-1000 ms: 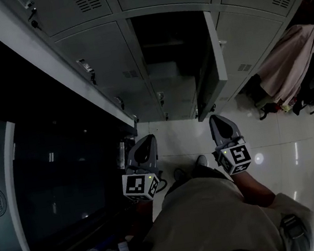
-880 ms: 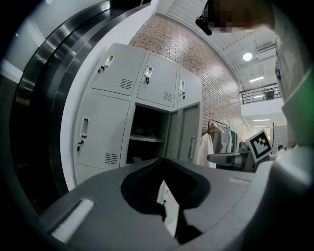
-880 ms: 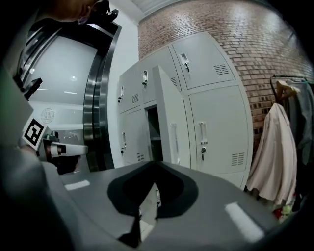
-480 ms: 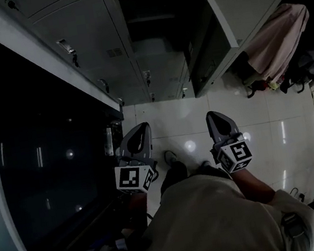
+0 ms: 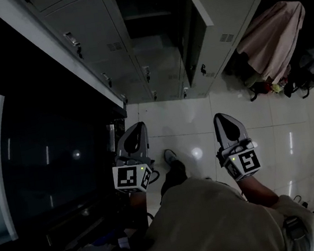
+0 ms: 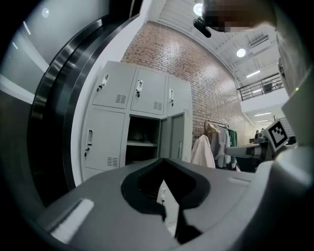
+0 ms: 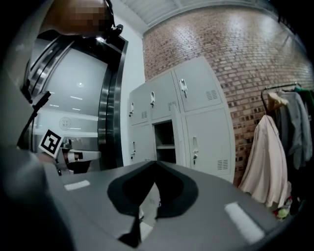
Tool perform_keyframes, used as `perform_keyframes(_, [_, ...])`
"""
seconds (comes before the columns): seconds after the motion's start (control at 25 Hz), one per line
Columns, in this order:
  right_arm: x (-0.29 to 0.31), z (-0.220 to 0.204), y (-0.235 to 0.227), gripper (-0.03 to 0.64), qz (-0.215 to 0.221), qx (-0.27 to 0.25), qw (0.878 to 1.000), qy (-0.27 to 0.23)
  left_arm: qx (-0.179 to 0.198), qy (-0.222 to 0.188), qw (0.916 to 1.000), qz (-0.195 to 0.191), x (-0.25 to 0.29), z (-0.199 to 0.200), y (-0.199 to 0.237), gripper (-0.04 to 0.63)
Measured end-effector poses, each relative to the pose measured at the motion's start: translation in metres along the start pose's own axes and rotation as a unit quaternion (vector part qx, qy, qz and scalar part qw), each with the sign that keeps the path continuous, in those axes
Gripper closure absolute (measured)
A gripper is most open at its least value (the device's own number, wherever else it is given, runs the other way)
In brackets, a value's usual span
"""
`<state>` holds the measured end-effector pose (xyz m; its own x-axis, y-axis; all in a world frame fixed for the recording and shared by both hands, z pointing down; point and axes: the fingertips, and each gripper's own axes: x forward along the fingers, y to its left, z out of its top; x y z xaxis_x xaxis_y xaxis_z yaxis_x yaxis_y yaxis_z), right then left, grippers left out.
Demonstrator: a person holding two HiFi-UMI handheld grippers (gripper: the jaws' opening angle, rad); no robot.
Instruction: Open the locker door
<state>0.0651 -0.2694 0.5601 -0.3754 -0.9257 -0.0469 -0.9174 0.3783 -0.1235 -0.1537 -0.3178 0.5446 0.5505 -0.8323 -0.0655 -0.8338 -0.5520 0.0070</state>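
Locker door [image 5: 193,34] swung open, middle of lockers [image 5: 90,32], well ahead. I see left hand-held gripper [image 5: 136,128] and right hand-held gripper [image 5: 222,119] with jaws together, empty, above floor [image 5: 185,120].

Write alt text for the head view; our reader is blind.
One grey locker door stands open in a bank of lockers, seen from above. Nearer, the left gripper and right gripper hang shut and empty over pale floor tiles.
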Motion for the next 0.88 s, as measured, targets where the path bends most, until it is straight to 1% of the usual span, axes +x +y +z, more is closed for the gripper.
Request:
perform_keyframes(0.08, [-0.038,0.002,-0.006,0.615,-0.002,-0.004,1.000,0.014,0.009,-0.005,0.9999,0.001,-0.013,0.012,-0.029,0.537])
perform_keyframes(0.12, [-0.054,0.006,-0.010,0.615,-0.001,0.001,1.000,0.005,0.012,-0.007,0.9999,0.002,-0.022,0.016,-0.045,0.537])
perform_keyframes(0.2, [-0.086,0.019,-0.014,0.615,0.003,0.010,0.999,-0.033,0.015,-0.006,0.9999,0.004,-0.041,0.018,-0.075,0.537])
perform_keyframes(0.24, [-0.101,0.021,-0.014,0.615,0.005,0.009,0.999,-0.037,0.015,-0.005,0.9999,0.005,-0.051,0.018,-0.090,0.537])
perform_keyframes(0.36, [-0.145,0.013,-0.008,0.615,0.017,0.012,1.000,-0.003,0.018,-0.005,0.9998,0.004,-0.081,0.016,-0.127,0.537])
perform_keyframes(0.48, [-0.185,0.002,-0.001,0.615,0.031,0.020,0.999,0.002,0.027,0.002,0.9995,0.013,-0.113,0.010,-0.161,0.537])
perform_keyframes(0.52, [-0.196,-0.002,-0.001,0.615,0.035,0.024,0.999,-0.002,0.026,0.008,0.9994,0.020,-0.122,0.003,-0.170,0.537])
perform_keyframes(0.6, [-0.212,-0.005,0.000,0.615,0.043,0.040,0.998,-0.028,0.019,0.020,0.9992,0.030,-0.138,-0.013,-0.185,0.537])
perform_keyframes(0.68, [-0.227,-0.003,0.006,0.615,0.054,0.050,0.996,-0.052,0.022,0.023,0.9991,0.027,-0.152,-0.021,-0.201,0.537])
perform_keyframes(0.72, [-0.236,-0.004,0.010,0.615,0.058,0.045,0.996,-0.048,0.025,0.023,0.9991,0.026,-0.158,-0.023,-0.208,0.537])
perform_keyframes(0.8, [-0.252,-0.010,0.013,0.615,0.063,0.027,0.998,-0.014,0.027,0.021,0.9991,0.026,-0.167,-0.023,-0.221,0.537])
perform_keyframes(0.88, [-0.261,-0.009,0.014,0.615,0.069,0.019,0.997,-0.006,0.029,0.015,0.9992,0.024,-0.171,-0.022,-0.233,0.536])
